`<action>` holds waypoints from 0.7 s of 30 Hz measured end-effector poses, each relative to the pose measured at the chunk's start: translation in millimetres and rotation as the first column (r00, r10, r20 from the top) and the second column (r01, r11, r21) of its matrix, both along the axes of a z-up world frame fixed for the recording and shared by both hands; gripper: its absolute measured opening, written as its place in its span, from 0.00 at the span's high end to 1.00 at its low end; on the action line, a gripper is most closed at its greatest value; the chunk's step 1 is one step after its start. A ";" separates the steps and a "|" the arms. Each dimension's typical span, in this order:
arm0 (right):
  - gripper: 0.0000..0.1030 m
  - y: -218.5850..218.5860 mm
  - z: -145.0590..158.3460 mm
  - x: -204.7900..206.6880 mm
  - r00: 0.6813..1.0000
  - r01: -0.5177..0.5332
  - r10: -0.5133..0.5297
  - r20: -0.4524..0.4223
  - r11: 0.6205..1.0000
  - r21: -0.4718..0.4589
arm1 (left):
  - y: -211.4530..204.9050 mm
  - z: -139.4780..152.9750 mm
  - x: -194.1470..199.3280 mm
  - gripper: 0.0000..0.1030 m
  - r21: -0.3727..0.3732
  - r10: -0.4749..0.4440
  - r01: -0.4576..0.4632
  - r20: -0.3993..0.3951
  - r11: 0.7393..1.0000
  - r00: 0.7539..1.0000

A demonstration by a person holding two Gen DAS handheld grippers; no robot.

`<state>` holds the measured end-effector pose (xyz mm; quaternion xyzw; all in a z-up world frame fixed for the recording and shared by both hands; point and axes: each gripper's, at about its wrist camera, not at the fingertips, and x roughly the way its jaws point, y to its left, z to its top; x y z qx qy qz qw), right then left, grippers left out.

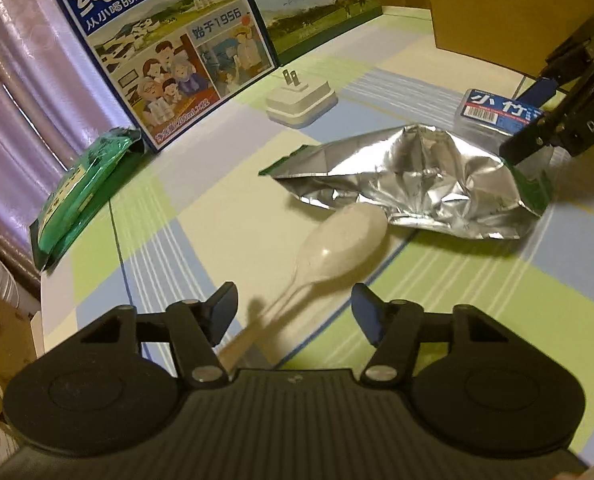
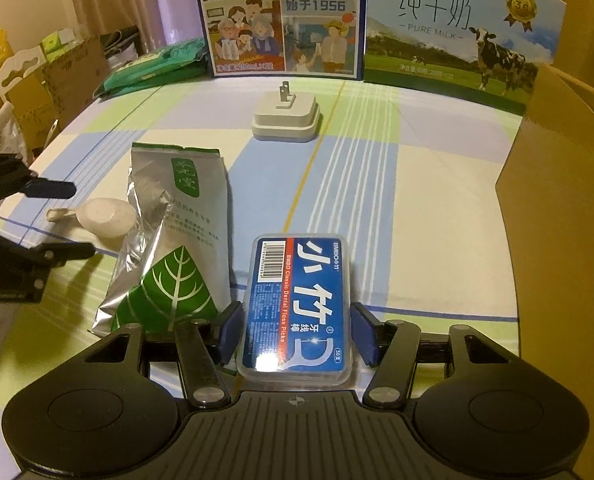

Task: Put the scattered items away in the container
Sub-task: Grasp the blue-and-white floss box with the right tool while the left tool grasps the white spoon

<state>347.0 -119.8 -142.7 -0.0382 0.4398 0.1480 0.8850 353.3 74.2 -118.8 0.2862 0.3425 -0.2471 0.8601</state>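
Floss box (image 2: 299,304): blue label, clear case, flat on the checked cloth (image 2: 417,184), lying between the right gripper's (image 2: 299,330) spread fingers; whether the pads touch it cannot be told.
Spoon (image 1: 337,240): white, handle running between the left gripper's (image 1: 295,316) parted fingers, not clamped.
Foil pouch (image 2: 177,240): crumpled, just beside the floss box, its edge over the spoon bowl.
Charger (image 2: 285,118): white, prongs up, mid-table.
Green packet (image 1: 81,192): far left edge.
Milk cartons (image 2: 281,20): upright at back.
Cardboard box (image 2: 557,208): right side.

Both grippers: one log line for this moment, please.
left gripper: open, straddling spoon | right gripper: open around floss box
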 end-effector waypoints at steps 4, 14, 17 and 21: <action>0.47 -0.7 -0.4 0.1 1.000 0.003 -0.003 0.000 1.000 0.001 | -4.8 -0.5 1.7 0.75 0.010 -0.007 0.007 -0.013 1.000 1.000; 0.48 -4.2 2.2 -1.4 0.999 0.037 -0.037 -0.015 0.999 0.002 | -4.8 3.7 -18.8 0.98 0.011 0.069 -0.068 -0.111 0.998 0.991; 0.48 -6.6 2.8 -2.5 0.999 0.052 -0.052 -0.018 0.999 0.001 | -7.8 2.5 -33.0 0.99 0.012 0.075 -0.074 -0.157 0.997 0.985; 0.48 -8.7 4.2 -6.9 0.998 0.058 -0.058 -0.025 0.998 0.002 | -11.1 3.5 -53.8 0.99 0.014 0.100 -0.099 -0.202 0.995 0.974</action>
